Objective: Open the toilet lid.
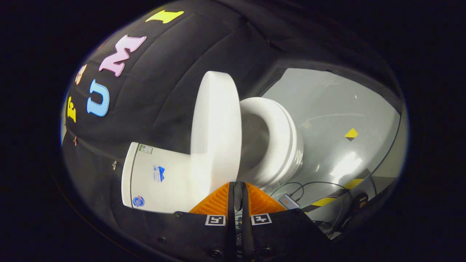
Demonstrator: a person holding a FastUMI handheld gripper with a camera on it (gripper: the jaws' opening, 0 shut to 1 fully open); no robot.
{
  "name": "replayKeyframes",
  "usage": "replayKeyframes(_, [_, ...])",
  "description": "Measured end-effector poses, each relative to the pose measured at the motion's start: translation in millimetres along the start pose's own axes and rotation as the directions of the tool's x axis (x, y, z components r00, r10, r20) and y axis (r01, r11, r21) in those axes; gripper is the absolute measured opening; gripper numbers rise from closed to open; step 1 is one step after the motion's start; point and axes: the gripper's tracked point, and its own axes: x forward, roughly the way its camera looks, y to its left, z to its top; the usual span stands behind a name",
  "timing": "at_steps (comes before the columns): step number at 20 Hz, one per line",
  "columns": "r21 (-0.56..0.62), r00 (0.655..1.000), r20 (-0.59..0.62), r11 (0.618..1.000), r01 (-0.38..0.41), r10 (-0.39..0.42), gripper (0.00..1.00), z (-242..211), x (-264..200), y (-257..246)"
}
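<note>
The view is rolled sideways. A white toilet stands just ahead of the fingers, its tank [156, 178] against the booth wall. The white lid [214, 127] is raised off the seat [280, 138] and stands near upright beside the tank, with a wide gap showing the bowl between lid and seat. My gripper [237, 189] is shut, its two fingers pressed together with nothing visible between them. The fingertips sit right at the lid's near rim; whether they touch it I cannot tell.
A glossy grey floor [346, 120] spreads beyond the seat, marked with yellow-and-black tape [324, 201]. Thin cables and a small device [289, 201] lie on the floor close to the toilet's base. Black booth cloth [164, 91] hangs behind the tank.
</note>
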Motion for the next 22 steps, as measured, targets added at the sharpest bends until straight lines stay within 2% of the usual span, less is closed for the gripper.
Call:
replayKeyframes(4, [-0.108, 0.999, 0.04, 0.994, 0.021, -0.016, 0.11, 1, -20, 44])
replayKeyframes(8, [-0.191, 0.991, 0.098, 0.976, 0.108, -0.091, 0.11, -3, -29, 66])
replayKeyframes(12, [-0.237, 0.983, 0.14, 0.96, 0.149, -0.118, 0.11, -8, -34, 88])
replayKeyframes(22, [-0.364, 0.961, 0.241, 0.905, 0.218, -0.135, 0.11, -32, -45, 155])
